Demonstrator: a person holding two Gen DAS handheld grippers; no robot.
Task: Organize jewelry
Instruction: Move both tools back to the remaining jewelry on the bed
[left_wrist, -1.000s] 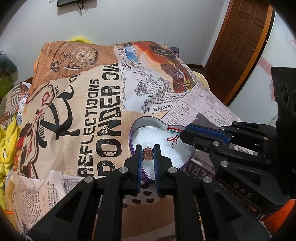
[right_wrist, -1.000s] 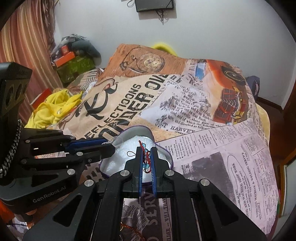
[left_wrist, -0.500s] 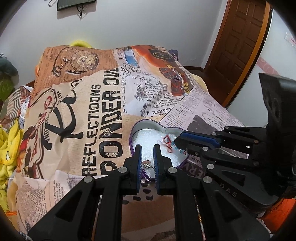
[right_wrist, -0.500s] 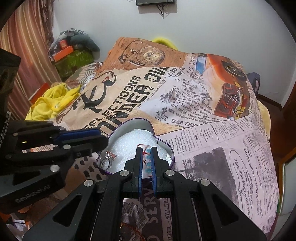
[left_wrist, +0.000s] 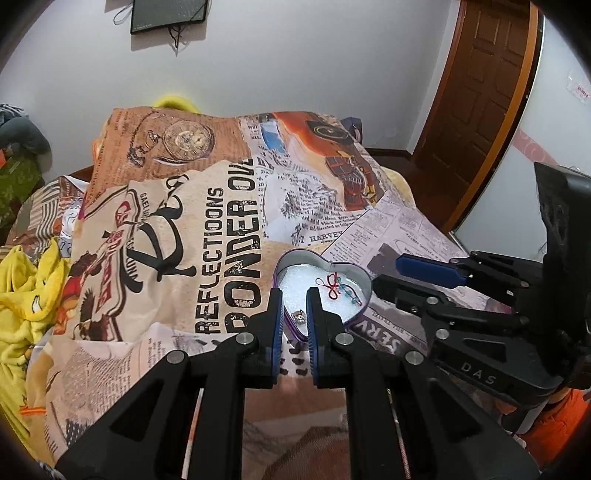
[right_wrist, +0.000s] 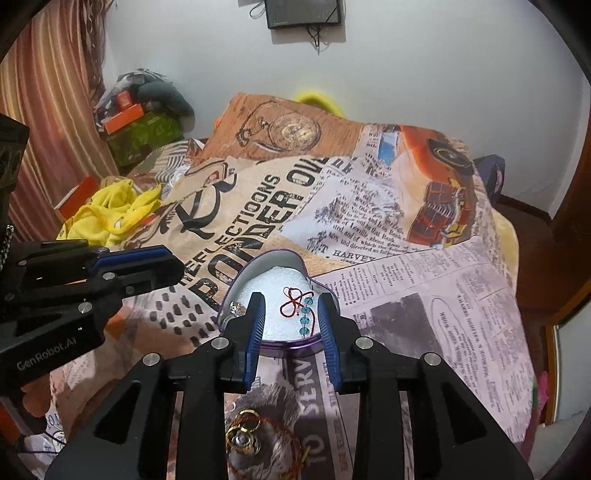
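Observation:
A purple heart-shaped tin (left_wrist: 364, 282) (right_wrist: 280, 254) with white foam lining sits on the printed bedspread. In it lie a red string bracelet with blue beads (left_wrist: 341, 288) (right_wrist: 301, 308) and a silver ring (left_wrist: 299, 316) (right_wrist: 236, 307) at the tin's near left edge. My left gripper (left_wrist: 294, 295) is open a little, just above and in front of the ring, empty. My right gripper (right_wrist: 291, 306) is open wide over the tin, with the bracelet lying between its fingers, empty.
Gold rings and a red cord (right_wrist: 247, 434) lie on the bedspread below my right gripper. Yellow cloth (left_wrist: 22, 291) (right_wrist: 110, 214) is bunched at the bed's left side. A wooden door (left_wrist: 484, 92) stands at the right. Boxes and clutter (right_wrist: 136, 118) sit by the curtain.
Both grippers opened: the left let the ring go into the tin, the right let the bracelet drop onto the foam. Both have drawn back and up a little.

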